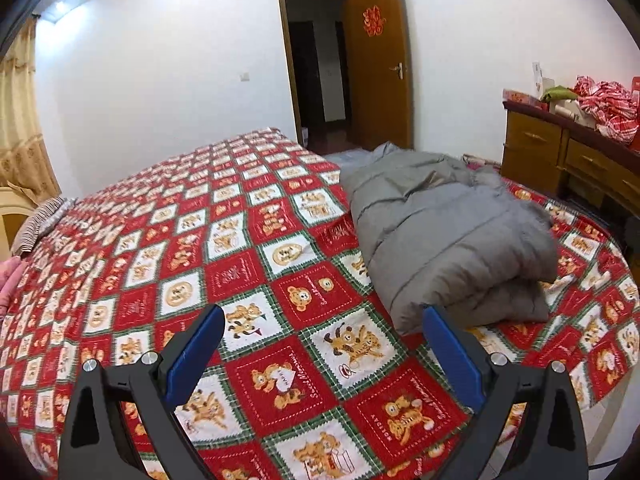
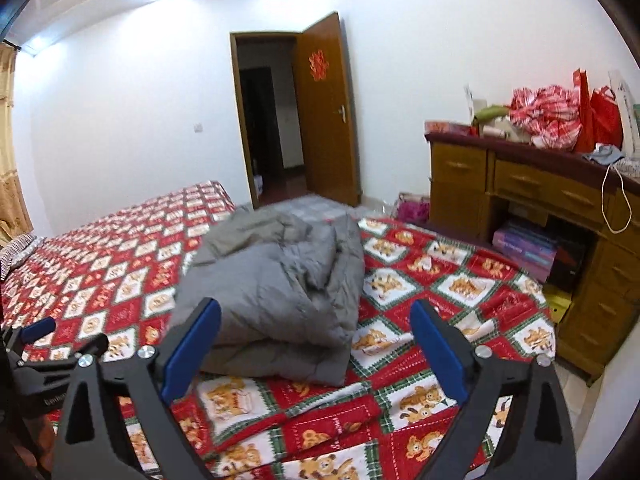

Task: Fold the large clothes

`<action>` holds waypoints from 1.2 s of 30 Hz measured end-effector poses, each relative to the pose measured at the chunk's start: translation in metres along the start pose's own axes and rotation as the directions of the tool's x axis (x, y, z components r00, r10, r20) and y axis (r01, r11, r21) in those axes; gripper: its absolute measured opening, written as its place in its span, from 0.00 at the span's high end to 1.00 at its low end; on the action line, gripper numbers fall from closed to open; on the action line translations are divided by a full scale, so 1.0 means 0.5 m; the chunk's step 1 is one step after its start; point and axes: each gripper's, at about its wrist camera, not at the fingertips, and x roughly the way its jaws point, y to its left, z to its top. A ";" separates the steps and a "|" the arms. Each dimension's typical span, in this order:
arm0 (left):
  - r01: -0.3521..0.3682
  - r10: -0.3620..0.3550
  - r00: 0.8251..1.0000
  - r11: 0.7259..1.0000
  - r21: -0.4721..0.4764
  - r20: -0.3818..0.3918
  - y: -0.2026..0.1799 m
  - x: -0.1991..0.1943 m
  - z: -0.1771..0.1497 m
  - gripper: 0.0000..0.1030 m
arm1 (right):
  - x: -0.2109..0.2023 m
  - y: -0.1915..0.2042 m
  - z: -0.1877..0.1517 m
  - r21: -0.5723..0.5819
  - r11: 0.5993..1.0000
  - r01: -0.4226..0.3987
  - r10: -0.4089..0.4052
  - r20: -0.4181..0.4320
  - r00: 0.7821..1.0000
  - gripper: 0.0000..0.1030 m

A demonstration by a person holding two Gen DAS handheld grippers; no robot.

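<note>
Nearest, at the bottom of each wrist view, both pairs of tongs stand spread wide with nothing between their blue pads: the left tongs (image 1: 322, 350) frame only bedspread, and the right tongs (image 2: 316, 346) frame the near end of the garment without touching it. Released like this and held above the bed, they look to be between grips, perhaps because the fold in hand is finished, though that is a judgement. In the right wrist view the left tongs also show at the lower left edge.

Just beyond, the grey padded coat (image 1: 452, 236) lies on the red-and-white patterned bedspread (image 1: 200, 248), centre-right in the left view and centre in the right view. It is doubled over into a thick bundle, layers stacked at the near end, so folding seems well along. It sits close to the bed's right side, probably to stay within reach of someone standing there.

Farther back, at the right of both frames, a wooden desk (image 2: 520, 184) carries red bags and checked cloth. Behind all, an open door (image 2: 324, 112) breaks the white wall.
</note>
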 end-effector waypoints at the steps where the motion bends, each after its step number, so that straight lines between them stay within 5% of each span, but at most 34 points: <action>1: -0.002 0.002 1.000 1.000 -0.007 0.014 0.000 -0.019 0.001 0.03 | -0.010 0.005 0.007 -0.003 1.000 -0.003 0.003 0.012 1.000 0.03; 17: 0.023 -0.012 0.990 0.997 -0.080 0.142 0.008 -0.181 0.045 0.03 | -0.153 0.057 0.049 -0.077 0.997 0.007 0.013 0.263 0.965 0.00; 36: -0.006 0.017 0.987 0.998 -0.068 0.161 0.000 -0.192 0.044 0.03 | -0.151 0.042 0.049 -0.042 0.999 -0.011 0.021 0.249 0.968 0.00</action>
